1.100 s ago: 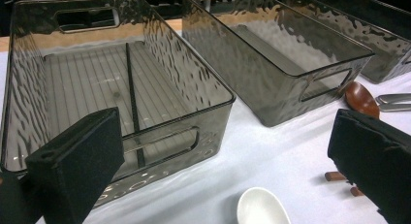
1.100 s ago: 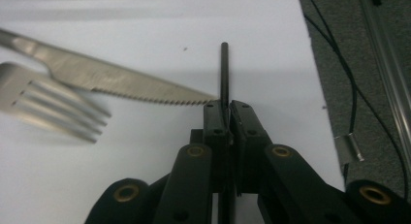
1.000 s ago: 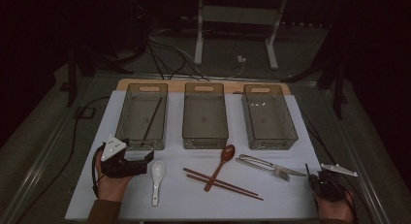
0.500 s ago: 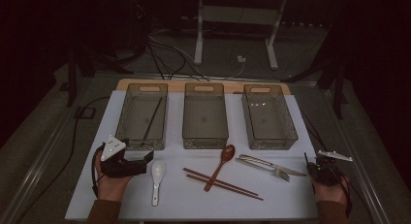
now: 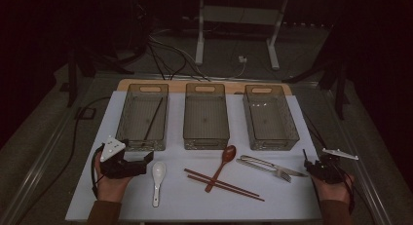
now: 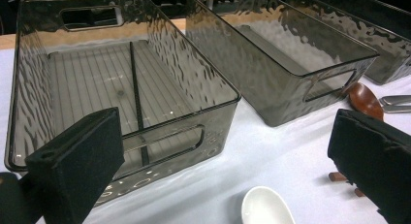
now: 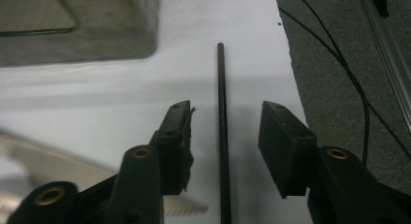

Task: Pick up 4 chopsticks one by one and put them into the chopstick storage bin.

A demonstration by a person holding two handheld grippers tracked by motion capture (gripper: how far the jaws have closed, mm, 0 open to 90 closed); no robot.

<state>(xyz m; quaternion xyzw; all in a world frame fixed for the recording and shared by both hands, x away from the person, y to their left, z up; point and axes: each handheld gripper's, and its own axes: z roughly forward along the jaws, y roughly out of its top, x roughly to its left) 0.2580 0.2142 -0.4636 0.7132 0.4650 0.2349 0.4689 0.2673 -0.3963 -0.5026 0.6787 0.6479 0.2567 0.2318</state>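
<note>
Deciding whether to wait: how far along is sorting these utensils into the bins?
Barely started. Done: one black chopstick lies in the left bin. In hand: the right gripper, jaws just opened, straddles a second black chopstick without pressing it. Left on the table: white spoon, brown spoon, brown chopsticks, metal utensils.

Three clear bins stand in a row on the white mat (image 5: 292,205): the left bin (image 5: 143,115) at 10 o'clock holds a thin black stick (image 5: 153,119), the middle bin (image 5: 206,115) sits at 12, the right bin (image 5: 270,117) at 2. Nearer lie a white spoon (image 5: 157,178), brown chopsticks (image 5: 229,186), a brown spoon (image 5: 221,166) across them, and metal tongs (image 5: 268,166). The left gripper (image 5: 146,161) rests at 8 o'clock, the right gripper (image 5: 308,167) at 4.
</note>
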